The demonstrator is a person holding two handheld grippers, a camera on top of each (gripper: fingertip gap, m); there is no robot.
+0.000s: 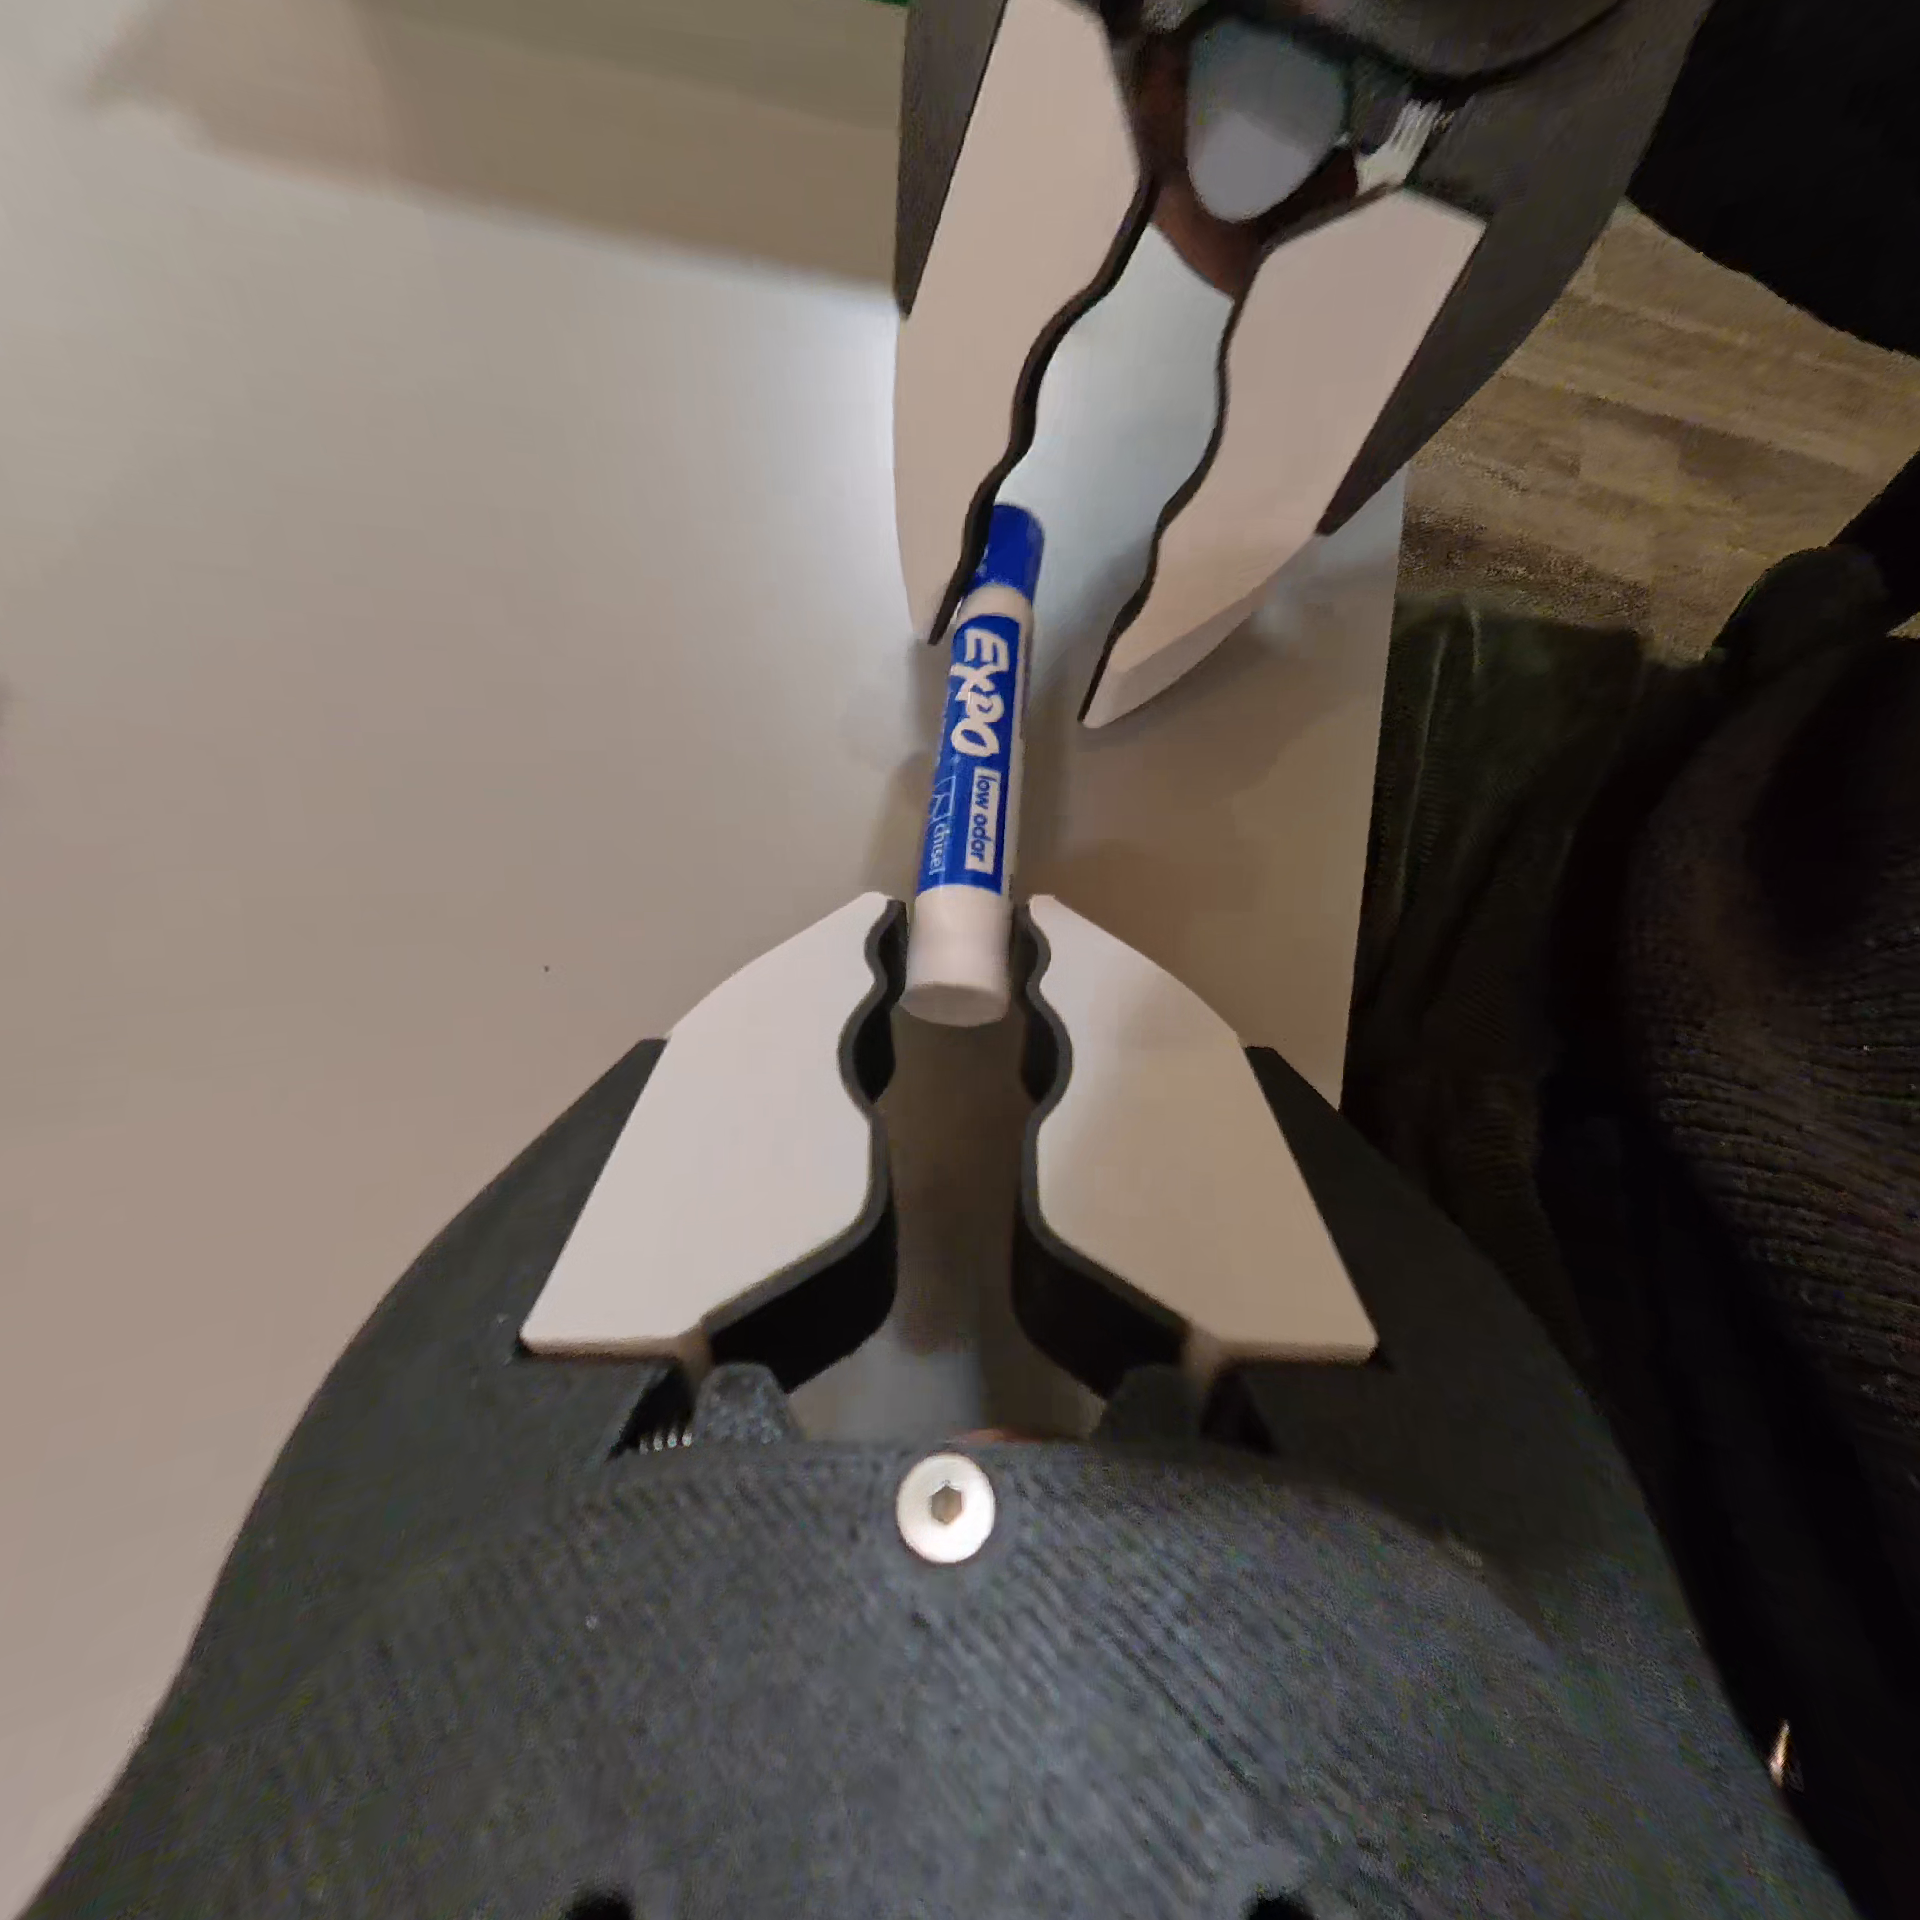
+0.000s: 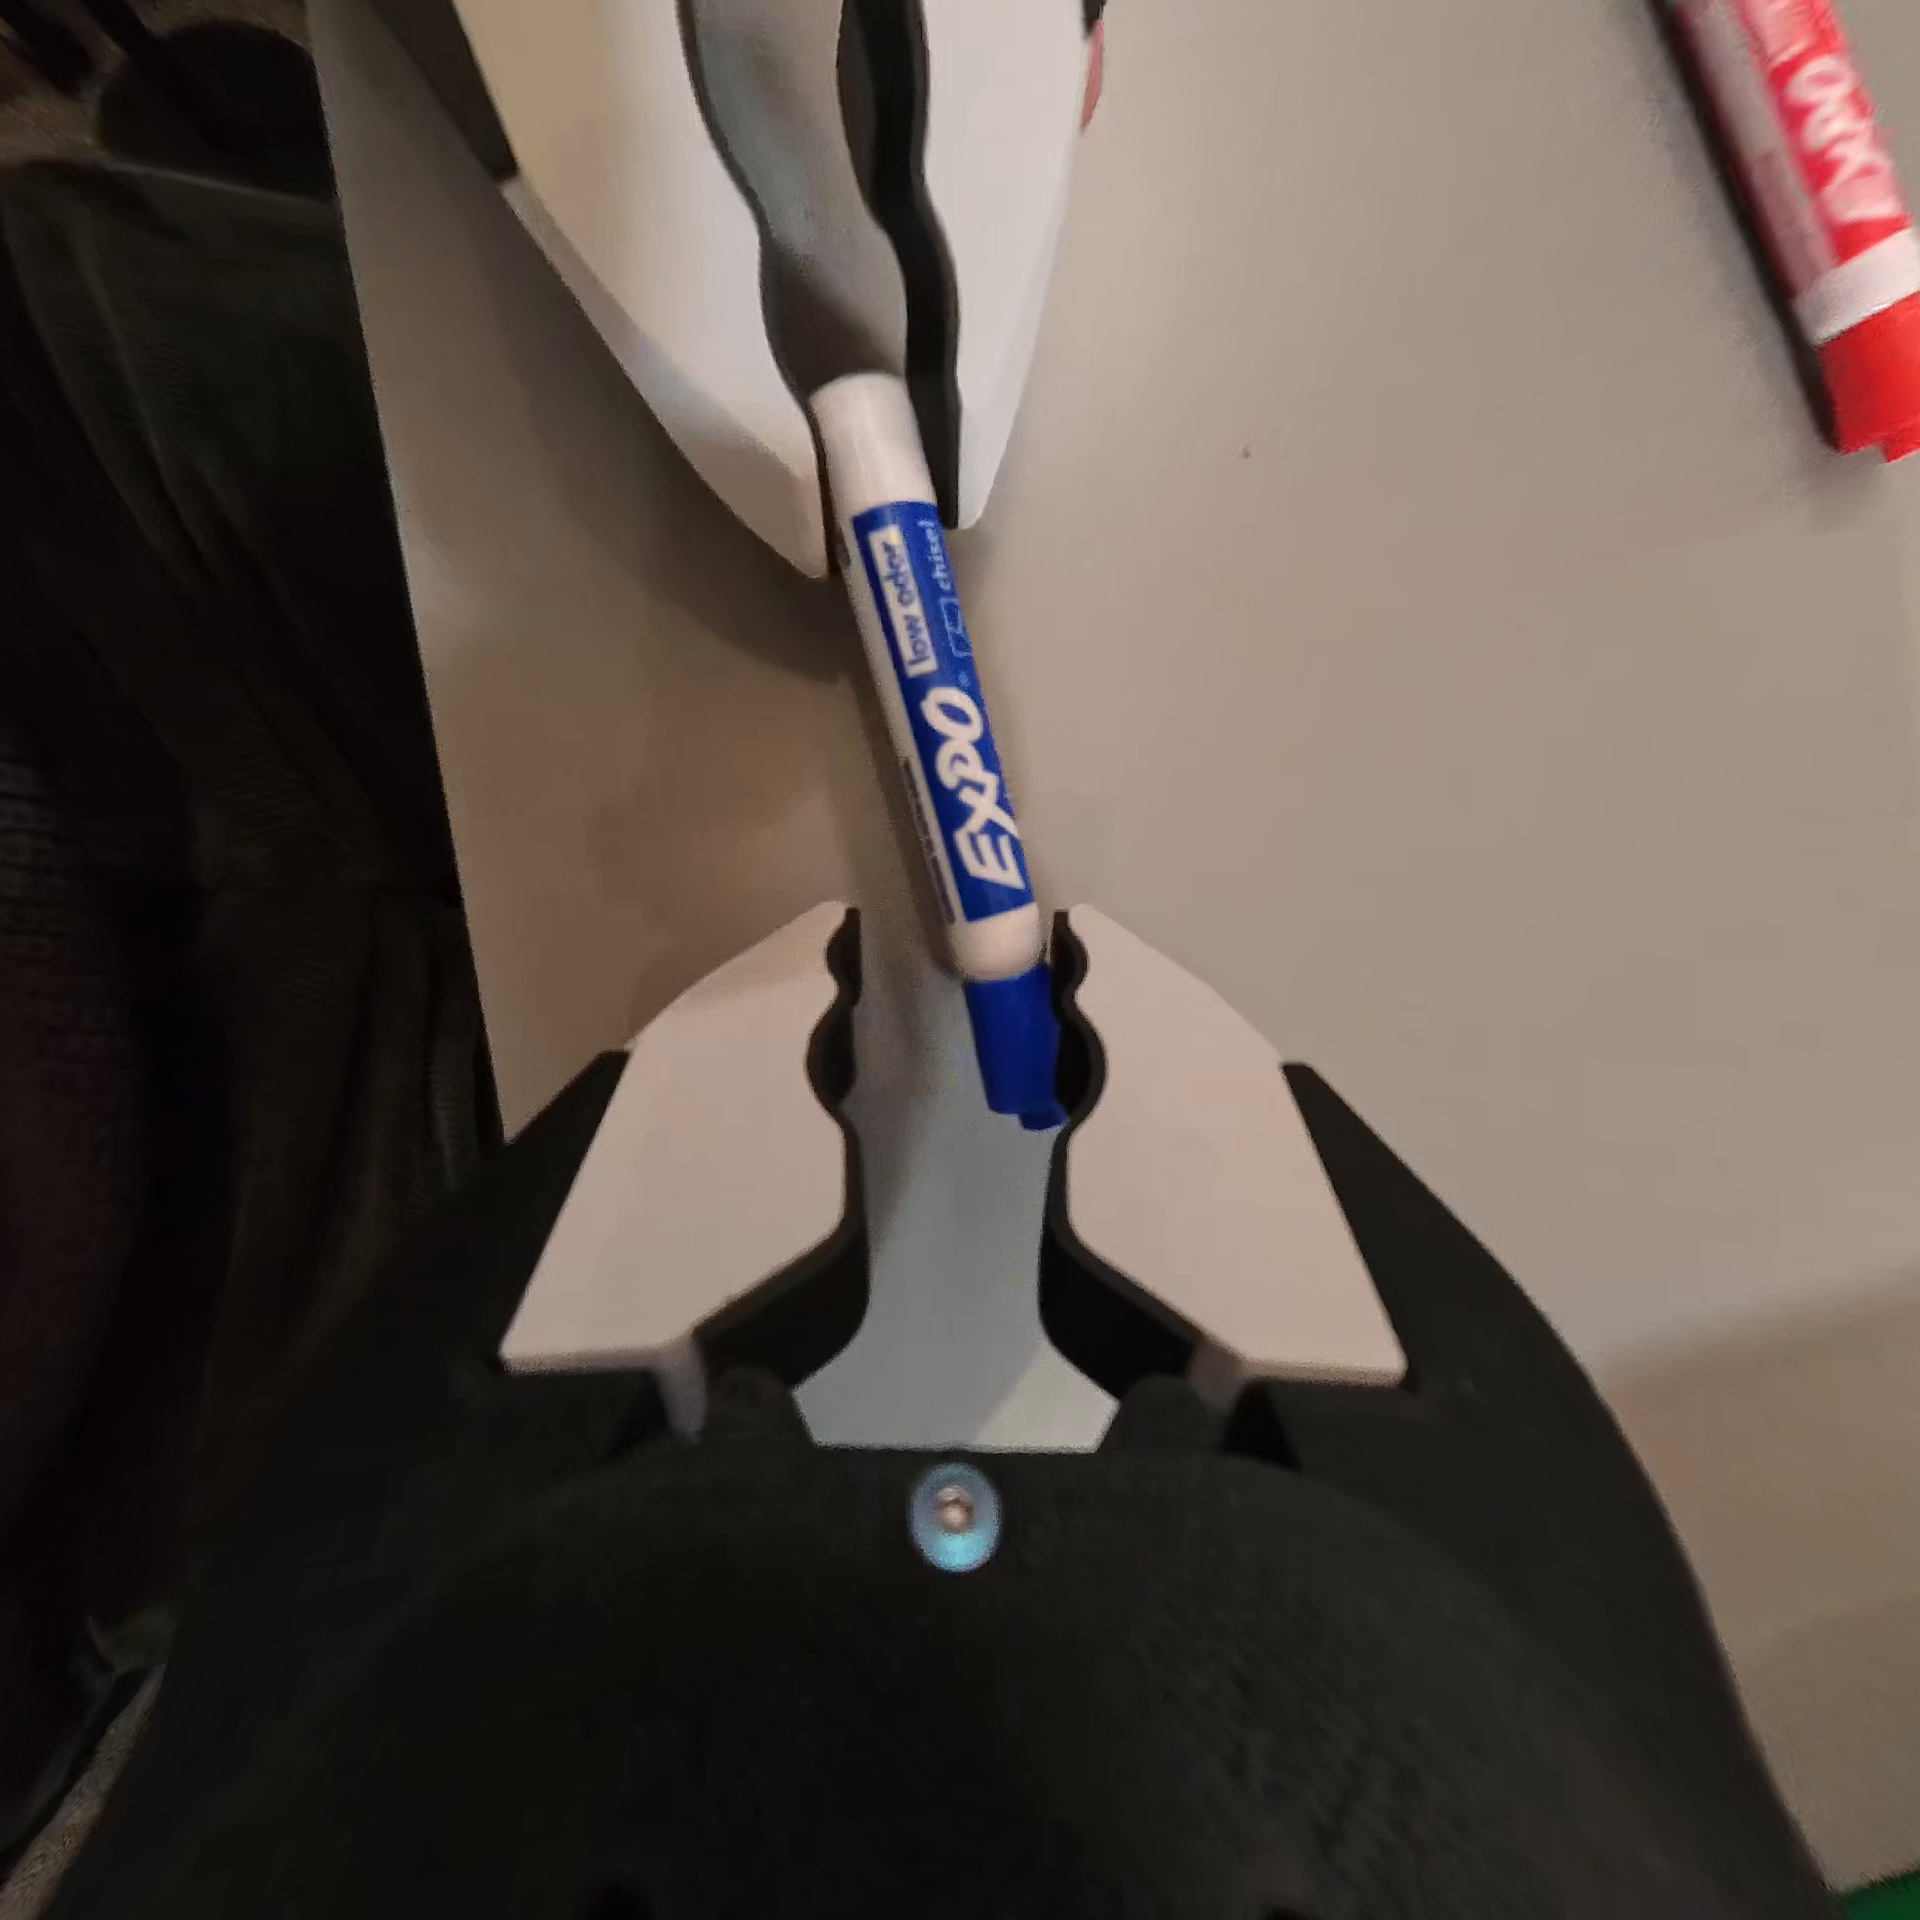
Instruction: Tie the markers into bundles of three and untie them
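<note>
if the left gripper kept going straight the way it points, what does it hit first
Most likely nothing new: the left gripper already has the blue marker's white end between its fingertips. Pushing on would slide it along the barrel toward the right gripper at the capped end. Depth is uncertain.

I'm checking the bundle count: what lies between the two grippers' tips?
Only one blue marker spans from left gripper to right gripper; both wrist views show it. A red marker lies apart.

Close opposing wrist views, sharing blue marker [image 1: 971, 769] [image 2: 940, 717]
</note>
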